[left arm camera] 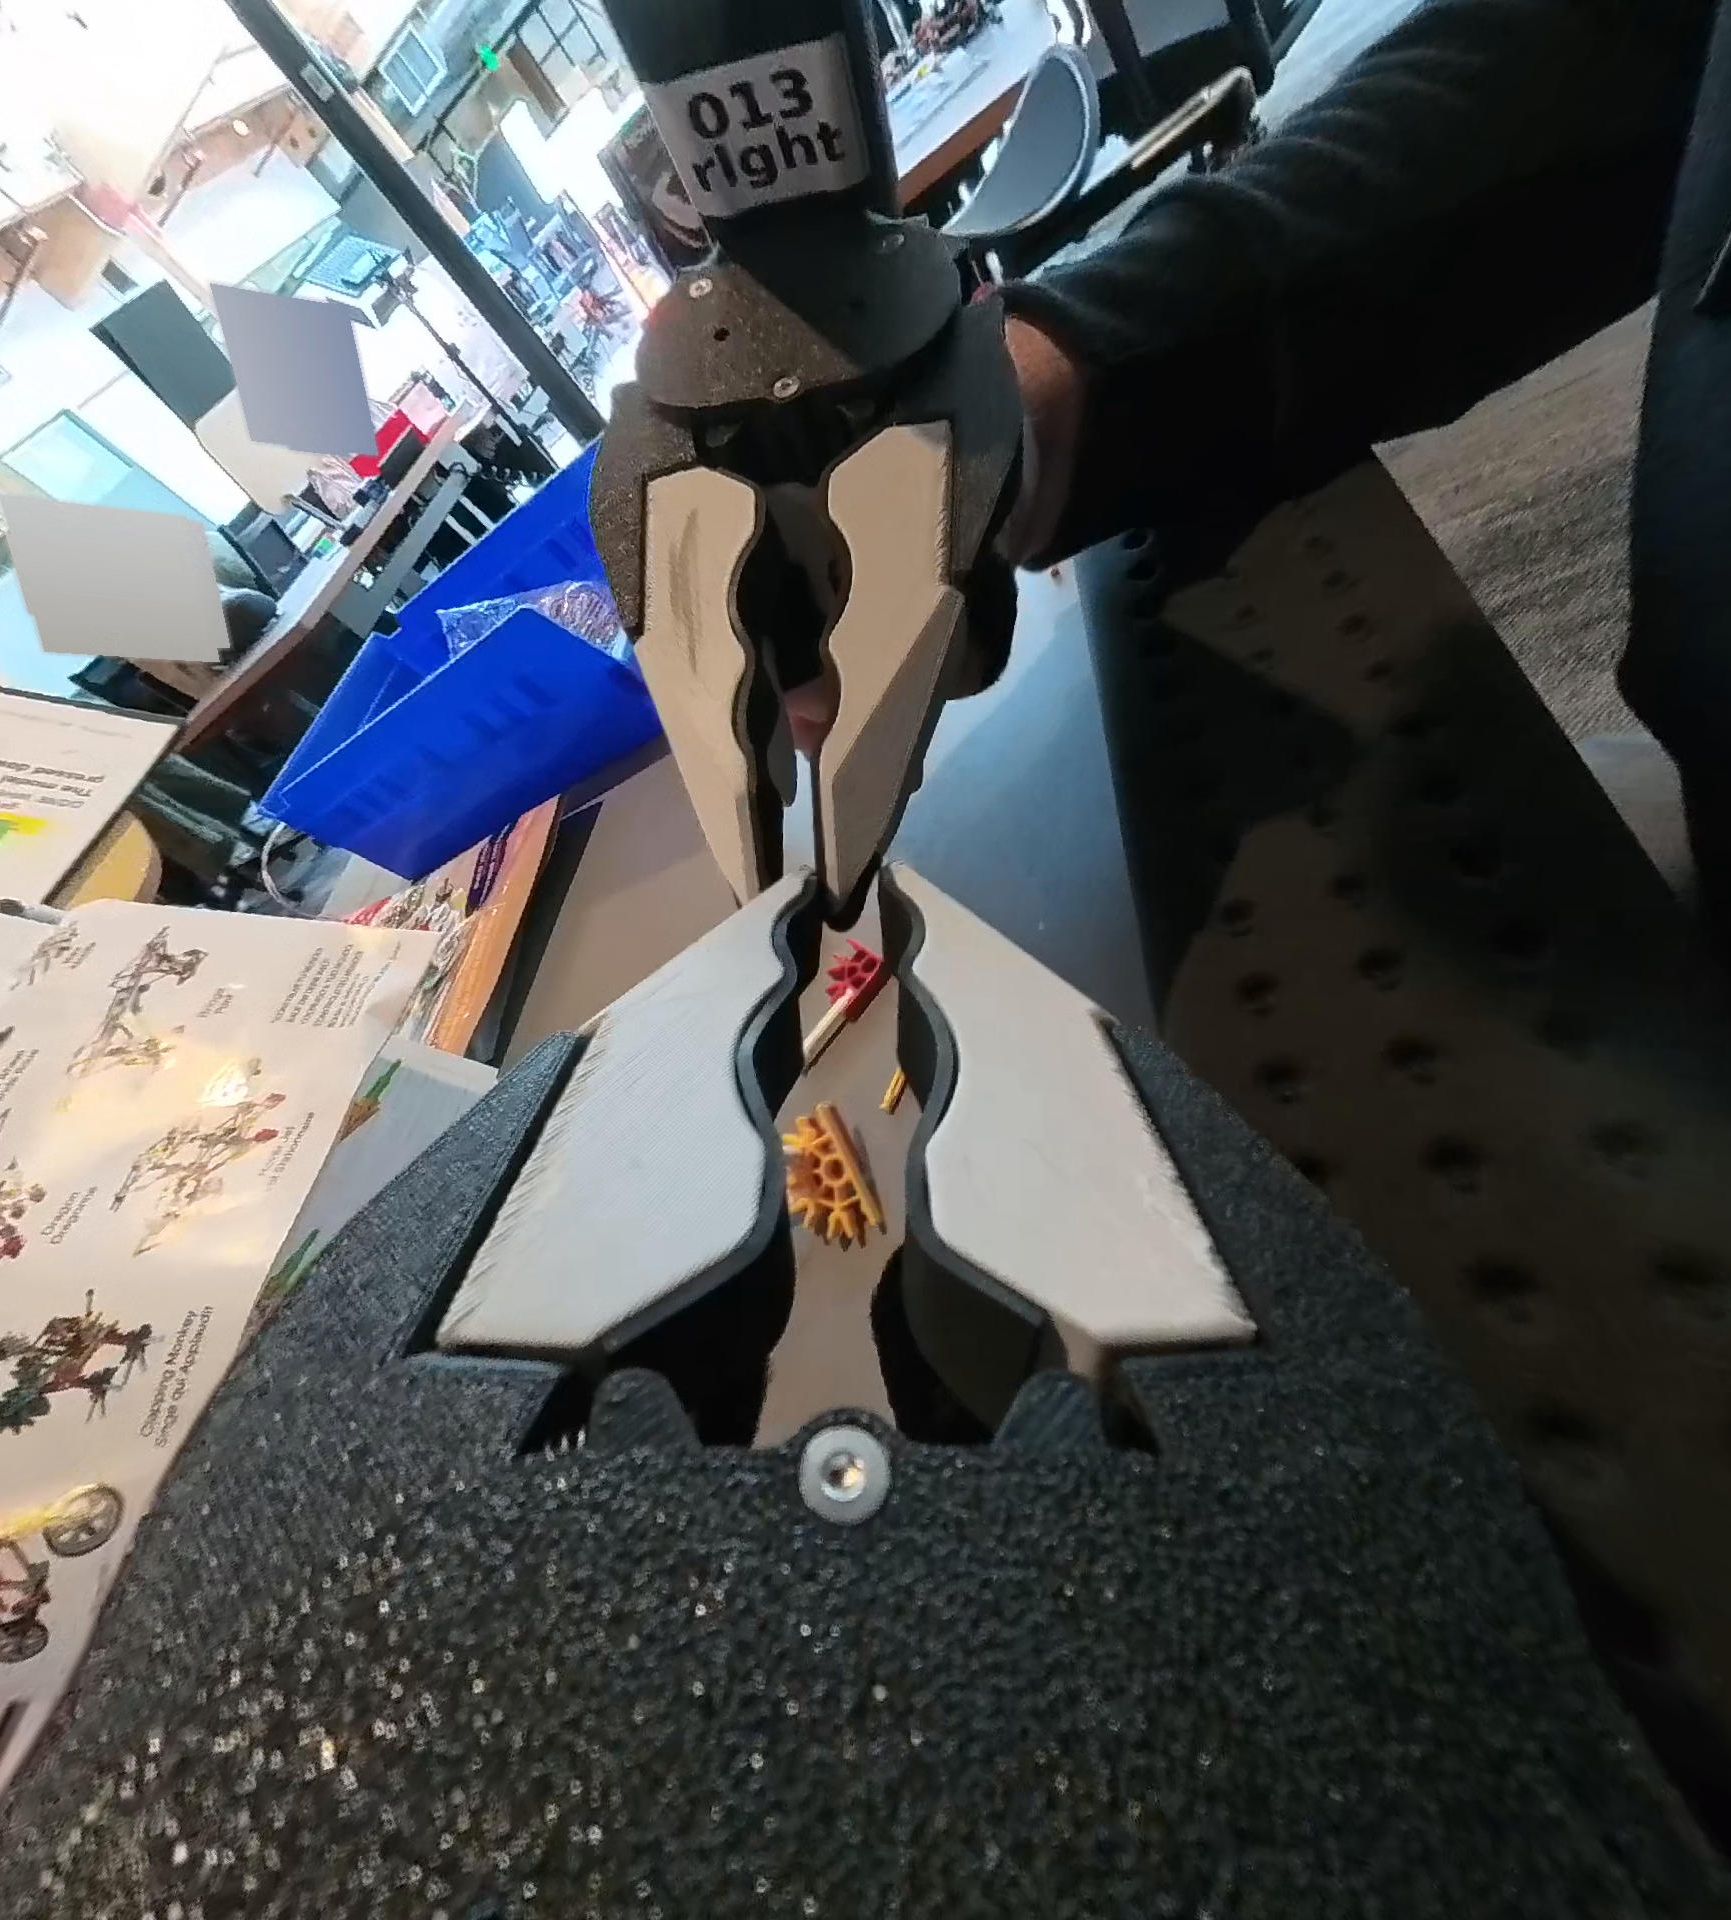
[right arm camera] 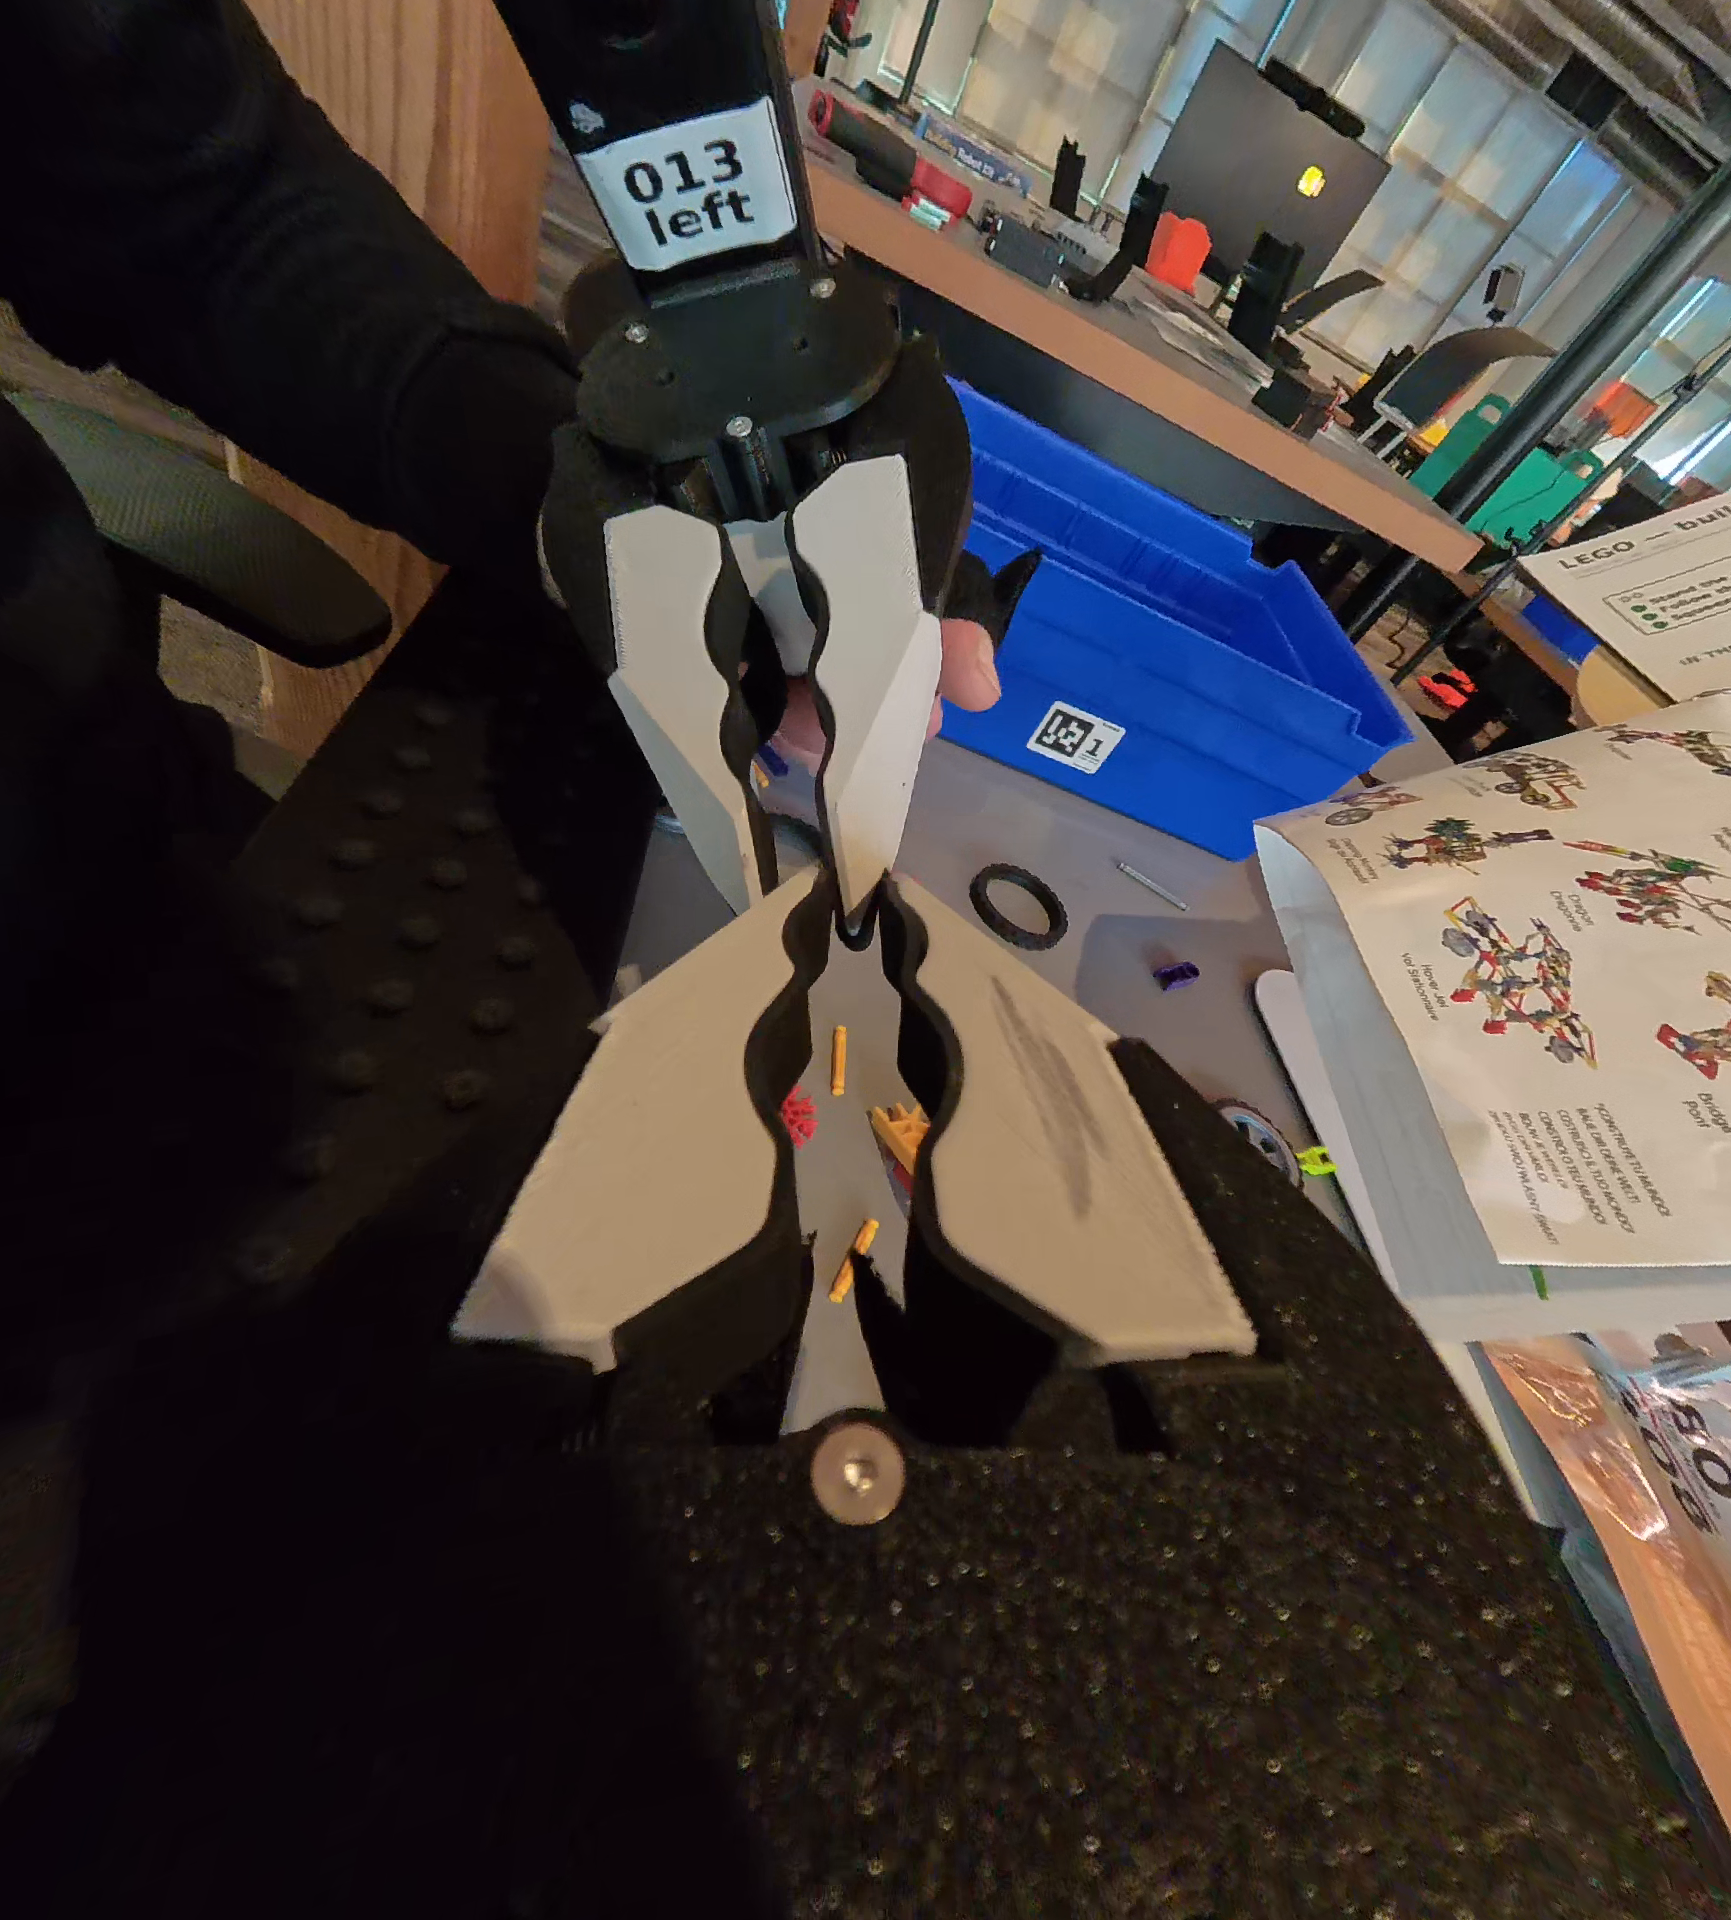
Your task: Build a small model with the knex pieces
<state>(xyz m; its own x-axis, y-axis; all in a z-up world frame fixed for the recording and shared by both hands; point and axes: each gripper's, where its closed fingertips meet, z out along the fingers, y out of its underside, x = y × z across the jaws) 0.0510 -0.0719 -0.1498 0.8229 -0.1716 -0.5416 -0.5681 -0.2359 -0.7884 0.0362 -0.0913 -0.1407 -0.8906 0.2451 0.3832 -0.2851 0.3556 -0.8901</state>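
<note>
My left gripper (left arm camera: 845,883) and right gripper (right arm camera: 856,899) meet tip to tip above a grey table (right arm camera: 1100,935), with their fingers interleaved. In the left wrist view one fingertip of the right gripper (left arm camera: 799,883) sits between my left tips. In the right wrist view one fingertip of the left gripper (right arm camera: 804,899) sits between my right tips. Both pairs of jaws are nearly closed. Below them lie a red connector on a white rod (left arm camera: 853,971), a yellow connector (left arm camera: 833,1174) and short yellow rods (right arm camera: 838,1058). Gloved hands hold both grippers.
A blue bin (right arm camera: 1152,644) stands behind. An open picture booklet (right arm camera: 1567,987) lies to one side. A black tyre ring (right arm camera: 1019,906), a purple piece (right arm camera: 1175,974) and a green piece (right arm camera: 1313,1158) lie on the table. A black perforated board (left arm camera: 1463,1039) borders it. The grippers are tip to tip, or close to it. The yellow connector (left arm camera: 833,1174) is about 11 centimeters from both grippers' fingertips.
</note>
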